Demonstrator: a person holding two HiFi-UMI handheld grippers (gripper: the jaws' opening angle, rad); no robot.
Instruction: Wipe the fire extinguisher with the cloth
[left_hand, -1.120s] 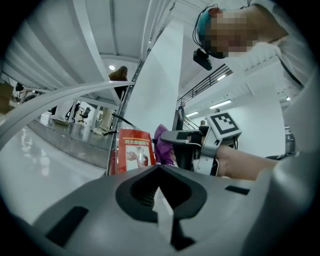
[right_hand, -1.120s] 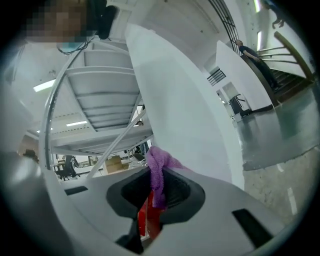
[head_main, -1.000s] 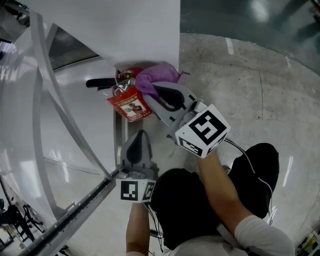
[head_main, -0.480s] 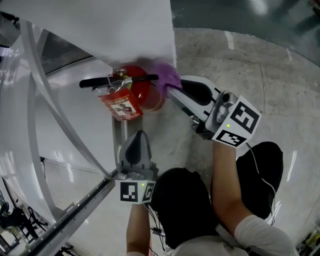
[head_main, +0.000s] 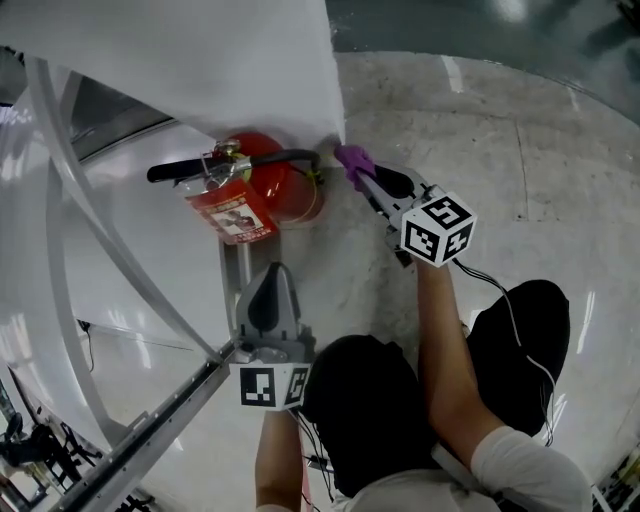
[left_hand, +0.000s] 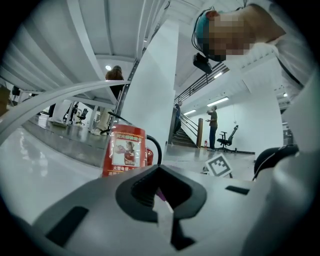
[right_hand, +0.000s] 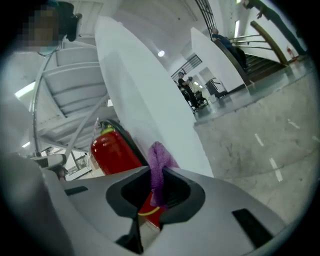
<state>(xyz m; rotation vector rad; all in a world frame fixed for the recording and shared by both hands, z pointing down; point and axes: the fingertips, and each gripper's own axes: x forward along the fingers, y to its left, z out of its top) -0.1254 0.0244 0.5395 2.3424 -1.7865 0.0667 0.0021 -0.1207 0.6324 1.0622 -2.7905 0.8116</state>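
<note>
A red fire extinguisher (head_main: 278, 183) stands on the floor against a white column, with a black lever and a red paper tag (head_main: 232, 213) hanging from its neck. My right gripper (head_main: 360, 172) is just right of the extinguisher's body, shut on a purple cloth (head_main: 350, 158). In the right gripper view the cloth (right_hand: 159, 167) sticks up from the jaws, with the extinguisher (right_hand: 112, 150) to the left behind it. My left gripper (head_main: 271, 275) hangs shut and holds nothing, nearer to me, below the extinguisher. The left gripper view looks at the tag (left_hand: 125, 150) and black hose.
The white column (head_main: 250, 60) overhangs the extinguisher. Curved grey metal rails (head_main: 95, 250) and a glossy white floor lie to the left, and speckled concrete floor (head_main: 500, 130) lies to the right. My dark trousers (head_main: 520, 340) fill the lower part. People and office chairs stand far off.
My right gripper has carried the cloth off the extinguisher's top, rightward and down its right side, so the valve and lever are now uncovered. The left gripper has stayed put.
</note>
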